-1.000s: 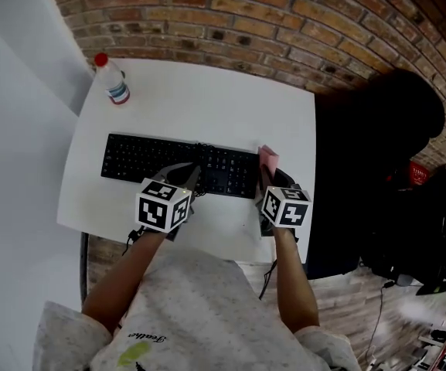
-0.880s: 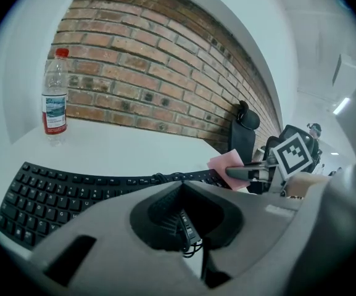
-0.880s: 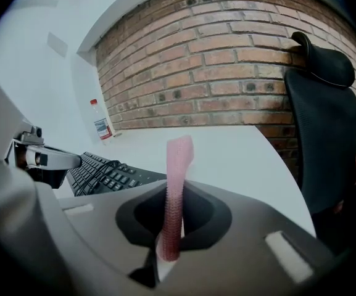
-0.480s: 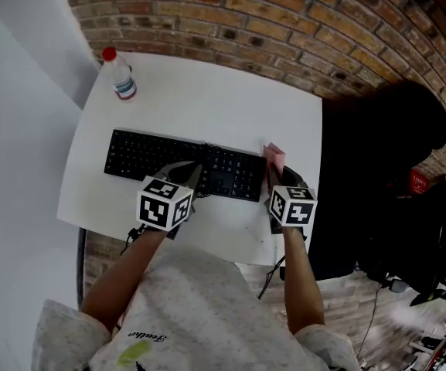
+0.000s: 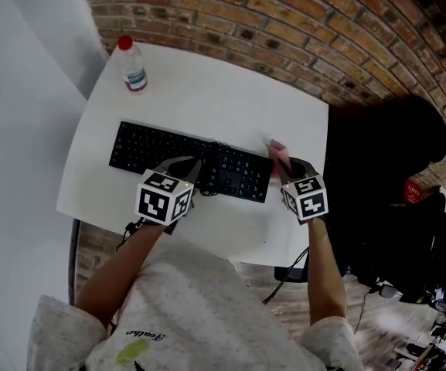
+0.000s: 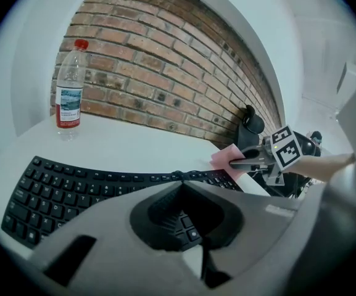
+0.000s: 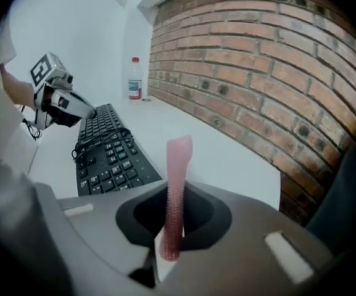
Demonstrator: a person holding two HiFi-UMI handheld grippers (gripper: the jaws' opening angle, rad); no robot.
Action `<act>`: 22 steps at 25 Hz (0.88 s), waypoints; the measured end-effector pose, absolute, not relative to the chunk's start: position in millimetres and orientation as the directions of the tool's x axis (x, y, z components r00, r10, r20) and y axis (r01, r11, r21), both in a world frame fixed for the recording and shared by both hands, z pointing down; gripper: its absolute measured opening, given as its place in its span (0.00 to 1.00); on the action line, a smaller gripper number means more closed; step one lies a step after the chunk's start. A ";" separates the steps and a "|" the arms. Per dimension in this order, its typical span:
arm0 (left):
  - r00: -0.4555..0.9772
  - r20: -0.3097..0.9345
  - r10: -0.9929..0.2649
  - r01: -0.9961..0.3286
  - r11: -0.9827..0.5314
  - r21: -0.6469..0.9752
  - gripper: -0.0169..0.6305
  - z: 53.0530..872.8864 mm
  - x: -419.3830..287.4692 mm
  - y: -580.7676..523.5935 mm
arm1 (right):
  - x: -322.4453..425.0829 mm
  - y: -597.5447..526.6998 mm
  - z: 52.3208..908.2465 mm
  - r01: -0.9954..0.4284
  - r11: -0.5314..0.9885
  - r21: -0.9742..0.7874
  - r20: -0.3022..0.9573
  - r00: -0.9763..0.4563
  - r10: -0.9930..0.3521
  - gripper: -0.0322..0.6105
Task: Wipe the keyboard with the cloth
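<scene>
The right gripper [image 5: 284, 163] has drifted farther from the left gripper [image 5: 194, 168].

A white table [image 5: 207, 91] fills the middle. A red brick wall [image 5: 284, 22] runs from 11 to 2 o'clock, and a plain white wall [image 5: 14, 130] stands at 9. At 3 sits a dark shape, perhaps a chair [image 5: 385, 168]. Pale wood floor [image 5: 373, 319] shows at 4.
</scene>
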State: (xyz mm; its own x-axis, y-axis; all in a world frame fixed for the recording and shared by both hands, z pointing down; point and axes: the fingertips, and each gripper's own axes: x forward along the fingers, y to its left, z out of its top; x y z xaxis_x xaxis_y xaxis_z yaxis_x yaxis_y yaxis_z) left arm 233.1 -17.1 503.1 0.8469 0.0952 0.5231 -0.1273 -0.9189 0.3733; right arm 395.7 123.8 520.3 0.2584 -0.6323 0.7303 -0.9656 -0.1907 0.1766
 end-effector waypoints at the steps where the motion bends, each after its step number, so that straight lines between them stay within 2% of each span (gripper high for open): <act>1: 0.847 0.523 0.093 -0.131 -0.918 0.374 0.01 503.3 231.1 -20.0 | 394.1 121.2 519.9 -0.970 -0.158 0.185 0.741 0.243 -0.626 0.09; 6: 0.856 0.511 0.081 -0.143 -0.912 0.383 0.01 501.1 222.5 -34.0 | 375.3 104.6 519.3 -0.984 -0.015 0.177 0.769 0.148 -0.622 0.09; 22: 0.867 0.499 0.022 -0.194 -0.906 0.377 0.01 497.2 181.6 -79.0 | 339.7 49.1 525.2 -0.992 0.103 0.076 0.808 0.001 -0.589 0.09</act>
